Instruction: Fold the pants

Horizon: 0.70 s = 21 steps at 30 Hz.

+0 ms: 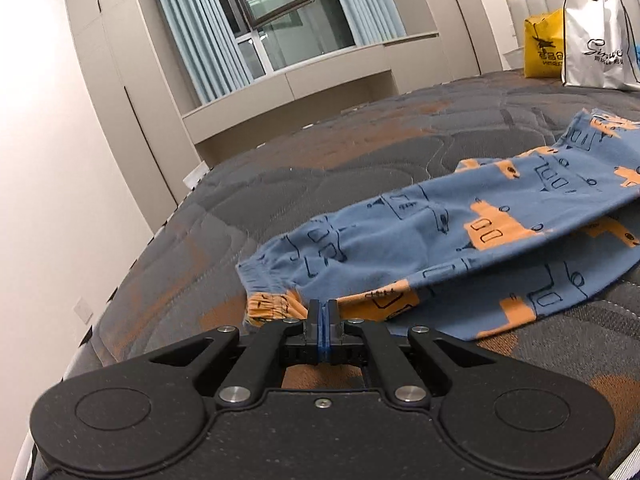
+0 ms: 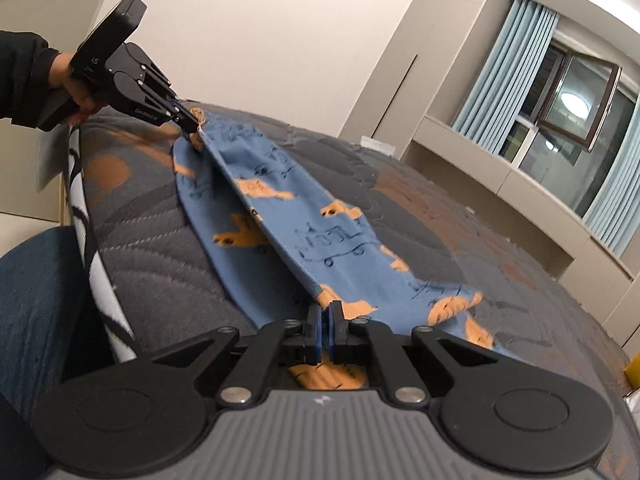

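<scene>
Blue pants (image 1: 460, 236) printed with orange trucks lie stretched along a quilted grey and orange bed (image 1: 340, 152). My left gripper (image 1: 323, 306) is shut on the fabric beside the gathered cuff end. In the right wrist view the same pants (image 2: 320, 240) run away from the camera, one leg laid over the other. My right gripper (image 2: 325, 308) is shut on the near edge of the pants at the waist end. At the far end the left gripper (image 2: 191, 124), held in a person's hand, pinches the pants near the bed's edge.
A yellow bag (image 1: 544, 46) and a white paper bag (image 1: 596, 50) stand by the headboard at the back right. Beige cupboards and a curtained window (image 1: 272, 12) line the far wall. The bed's edge (image 2: 86, 216) drops off at the left, next to a dark blue cushion (image 2: 36, 288).
</scene>
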Available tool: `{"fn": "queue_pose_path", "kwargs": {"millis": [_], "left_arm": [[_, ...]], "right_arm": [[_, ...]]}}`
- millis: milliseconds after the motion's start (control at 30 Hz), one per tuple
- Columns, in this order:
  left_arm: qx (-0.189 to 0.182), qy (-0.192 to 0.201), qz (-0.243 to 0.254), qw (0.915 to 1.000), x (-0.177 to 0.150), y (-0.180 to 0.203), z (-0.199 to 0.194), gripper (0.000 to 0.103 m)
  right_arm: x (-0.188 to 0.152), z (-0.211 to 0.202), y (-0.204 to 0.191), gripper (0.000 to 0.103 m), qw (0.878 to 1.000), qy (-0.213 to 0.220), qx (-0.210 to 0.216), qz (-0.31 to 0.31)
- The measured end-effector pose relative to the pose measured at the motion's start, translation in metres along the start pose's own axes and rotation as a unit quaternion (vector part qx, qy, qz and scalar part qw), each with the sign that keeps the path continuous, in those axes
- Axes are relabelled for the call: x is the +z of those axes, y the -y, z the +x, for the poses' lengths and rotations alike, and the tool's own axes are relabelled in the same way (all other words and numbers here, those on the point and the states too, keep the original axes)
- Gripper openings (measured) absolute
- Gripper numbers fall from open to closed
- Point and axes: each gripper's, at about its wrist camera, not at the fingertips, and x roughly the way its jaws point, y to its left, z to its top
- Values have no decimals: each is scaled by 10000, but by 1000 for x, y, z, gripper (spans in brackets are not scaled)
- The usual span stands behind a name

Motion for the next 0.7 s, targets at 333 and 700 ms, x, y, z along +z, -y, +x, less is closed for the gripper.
{"fn": "queue_pose_path", "kwargs": {"millis": [333,700], "left_arm": [[160,-103,-734,9971,-6,0,-3,3],[474,-205,-1828,9818,-3,16,-20,56]], "right_arm": [[-12,-1,-5,3,9997,-11,32,225],[-18,-13,-2,13,9974,229,68,678]]}}
